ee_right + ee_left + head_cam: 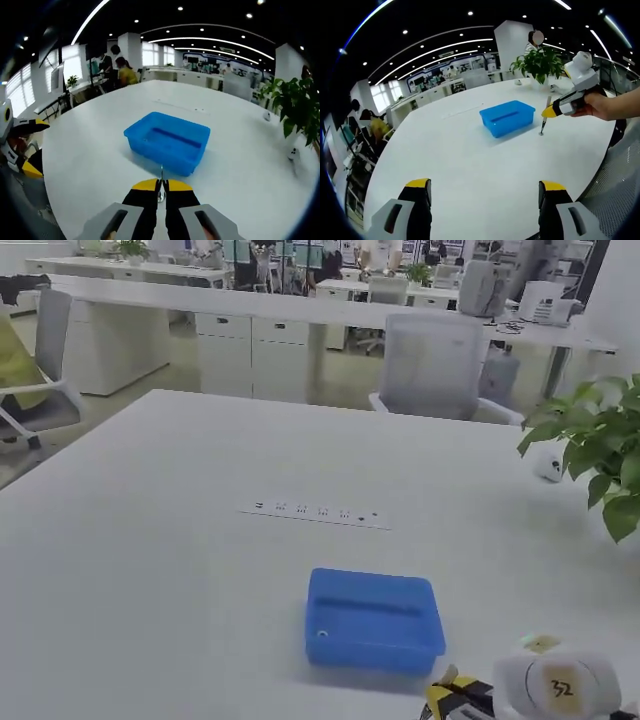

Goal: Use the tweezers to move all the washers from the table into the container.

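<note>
The blue container sits on the white bench towards the near edge, with a flush socket strip set into the top just beyond it. The markings on the strip are too small to read. One small washer lies inside the container, in the near left corner as the head view has it.

The right gripper is low beside the container's near right corner. A yellow sticker on its white housing reads "32". Its jaws are pressed together on the tweezers, which stick out between the yellow tips towards the container's near wall. In the left gripper view a hand holds this gripper, and the tweezers point down with their tips at the bench surface just beside the container. Whether they pinch a washer there is too small to tell.

The left gripper hovers over the near part of the bench, well apart from the container, with its jaws spread wide and nothing between them.

A leafy potted plant stands at the right side of the bench, with a small white object beside it. A grey office chair is drawn up at the far edge.
</note>
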A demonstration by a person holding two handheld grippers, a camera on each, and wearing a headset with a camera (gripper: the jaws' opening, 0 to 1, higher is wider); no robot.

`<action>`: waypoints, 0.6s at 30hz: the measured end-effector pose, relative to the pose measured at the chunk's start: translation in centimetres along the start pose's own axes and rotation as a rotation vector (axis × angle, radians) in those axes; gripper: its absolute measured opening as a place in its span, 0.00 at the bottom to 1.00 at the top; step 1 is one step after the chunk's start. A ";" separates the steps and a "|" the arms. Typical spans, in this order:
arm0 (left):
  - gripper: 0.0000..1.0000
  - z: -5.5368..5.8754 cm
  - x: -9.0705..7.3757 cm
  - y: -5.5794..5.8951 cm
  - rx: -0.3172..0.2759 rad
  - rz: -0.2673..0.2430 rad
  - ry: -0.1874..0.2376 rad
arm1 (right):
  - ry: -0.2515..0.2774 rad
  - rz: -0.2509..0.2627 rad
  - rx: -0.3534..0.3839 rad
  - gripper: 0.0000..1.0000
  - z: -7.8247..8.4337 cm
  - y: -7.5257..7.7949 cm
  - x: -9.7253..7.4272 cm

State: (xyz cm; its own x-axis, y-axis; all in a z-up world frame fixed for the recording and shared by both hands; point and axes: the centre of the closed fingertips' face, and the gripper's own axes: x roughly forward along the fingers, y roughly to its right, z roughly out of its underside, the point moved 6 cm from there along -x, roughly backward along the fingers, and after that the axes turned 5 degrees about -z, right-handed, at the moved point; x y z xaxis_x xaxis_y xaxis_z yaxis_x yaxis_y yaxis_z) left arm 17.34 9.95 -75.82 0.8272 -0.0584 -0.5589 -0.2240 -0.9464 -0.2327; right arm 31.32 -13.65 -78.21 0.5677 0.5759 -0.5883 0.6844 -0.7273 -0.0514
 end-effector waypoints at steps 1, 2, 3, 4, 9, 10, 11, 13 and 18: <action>0.91 0.0 0.0 0.1 -0.006 0.006 0.003 | -0.001 -0.001 0.003 0.00 0.0 0.0 0.0; 0.91 -0.1 0.0 0.1 -0.009 0.011 0.005 | -0.002 -0.001 0.007 0.00 0.0 0.1 0.0; 0.91 0.0 0.0 0.2 -0.008 0.013 0.002 | -0.002 -0.003 0.016 0.00 0.0 0.2 -0.1; 0.91 0.0 0.0 0.2 -0.006 0.014 0.000 | -0.003 -0.005 0.021 0.00 -0.1 0.4 -0.1; 0.91 0.1 0.1 0.2 0.002 0.017 -0.008 | 0.007 -0.013 0.053 0.00 -0.6 0.8 -0.4; 0.91 0.1 0.1 0.3 0.003 0.017 -0.009 | 0.021 -0.017 0.071 0.00 -1.0 0.8 -0.6; 0.91 0.1 0.1 0.3 0.004 0.018 -0.008 | 0.031 -0.020 0.084 0.00 -1.3 0.8 -0.8; 0.91 0.0 0.1 0.3 0.004 0.018 -0.005 | 0.053 -0.027 0.098 0.00 -2.1 0.8 -1.2; 0.91 -0.1 0.1 0.5 0.002 0.038 0.000 | 0.095 -0.022 0.076 0.00 -4.2 1.1 -1.8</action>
State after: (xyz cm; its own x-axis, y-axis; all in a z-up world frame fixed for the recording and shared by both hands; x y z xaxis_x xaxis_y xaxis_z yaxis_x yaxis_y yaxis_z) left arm 17.37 9.46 -75.96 0.8179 -0.0938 -0.5676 -0.2561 -0.9428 -0.2132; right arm 32.91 -13.91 -73.84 0.5965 0.6221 -0.5071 0.6622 -0.7385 -0.1269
